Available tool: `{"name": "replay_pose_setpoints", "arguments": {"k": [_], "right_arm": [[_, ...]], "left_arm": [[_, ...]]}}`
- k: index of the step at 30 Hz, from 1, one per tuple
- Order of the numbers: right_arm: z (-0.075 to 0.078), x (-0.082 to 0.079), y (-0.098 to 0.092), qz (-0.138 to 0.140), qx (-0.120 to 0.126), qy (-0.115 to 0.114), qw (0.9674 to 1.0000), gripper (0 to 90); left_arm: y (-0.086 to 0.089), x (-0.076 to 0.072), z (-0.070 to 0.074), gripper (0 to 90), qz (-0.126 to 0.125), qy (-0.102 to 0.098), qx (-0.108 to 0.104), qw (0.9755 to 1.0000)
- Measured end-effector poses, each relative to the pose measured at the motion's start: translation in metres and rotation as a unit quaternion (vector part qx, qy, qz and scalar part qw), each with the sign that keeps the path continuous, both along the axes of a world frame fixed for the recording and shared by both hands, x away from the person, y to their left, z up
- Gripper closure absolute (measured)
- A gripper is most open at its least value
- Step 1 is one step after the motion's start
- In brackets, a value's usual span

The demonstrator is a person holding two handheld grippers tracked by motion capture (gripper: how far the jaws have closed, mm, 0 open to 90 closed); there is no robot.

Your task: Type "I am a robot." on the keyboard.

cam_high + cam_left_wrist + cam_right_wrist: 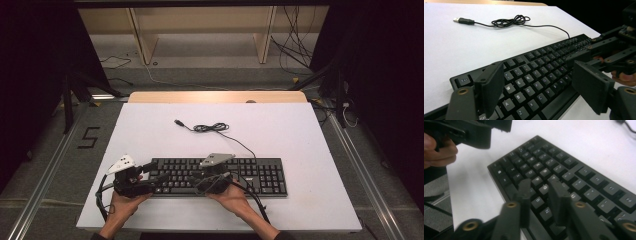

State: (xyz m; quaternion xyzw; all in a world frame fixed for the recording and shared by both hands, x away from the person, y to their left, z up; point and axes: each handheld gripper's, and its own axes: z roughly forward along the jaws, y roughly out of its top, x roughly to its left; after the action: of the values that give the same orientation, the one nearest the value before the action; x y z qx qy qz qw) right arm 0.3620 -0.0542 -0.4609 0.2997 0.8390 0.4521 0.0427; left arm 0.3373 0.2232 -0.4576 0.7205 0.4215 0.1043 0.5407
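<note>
A black keyboard [250,175] [536,72] [564,170] lies along the front of the white tabletop [280,135]. Its cable runs back to a loose coil [210,128] [510,21] and a USB plug [178,122] [462,20]. My left gripper [152,178] [536,85] stands wide open over the keyboard's left end, with the letter keys showing between its jaws. My right gripper [199,177] [540,185] hovers over the middle letter keys and points toward the left end. Its jaws stand a narrow gap apart with nothing held between them.
A wooden strip [217,96] borders the table's far edge, and a wooden frame [200,30] stands beyond it. Loose cables [295,50] lie on the floor at the back right. A "5" mark [88,137] is on the floor at the left.
</note>
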Motion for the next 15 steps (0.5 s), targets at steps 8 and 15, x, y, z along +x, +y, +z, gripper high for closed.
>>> {"name": "replay_pose_setpoints", "arguments": {"k": [8, 15], "right_arm": [[-0.008, 0.004, 0.008, 0.004, -0.019, 0.01, 0.9998, 89.2], [-0.012, 0.006, 0.014, 0.004, -0.033, 0.012, 0.9994, 90.0]], "left_arm": [[0.0, 0.0, 0.0, 25.7, 0.0, 0.0, 0.0, 1.0], [0.0, 0.0, 0.0, 25.7, 0.0, 0.001, 0.001, 1.0]]}}
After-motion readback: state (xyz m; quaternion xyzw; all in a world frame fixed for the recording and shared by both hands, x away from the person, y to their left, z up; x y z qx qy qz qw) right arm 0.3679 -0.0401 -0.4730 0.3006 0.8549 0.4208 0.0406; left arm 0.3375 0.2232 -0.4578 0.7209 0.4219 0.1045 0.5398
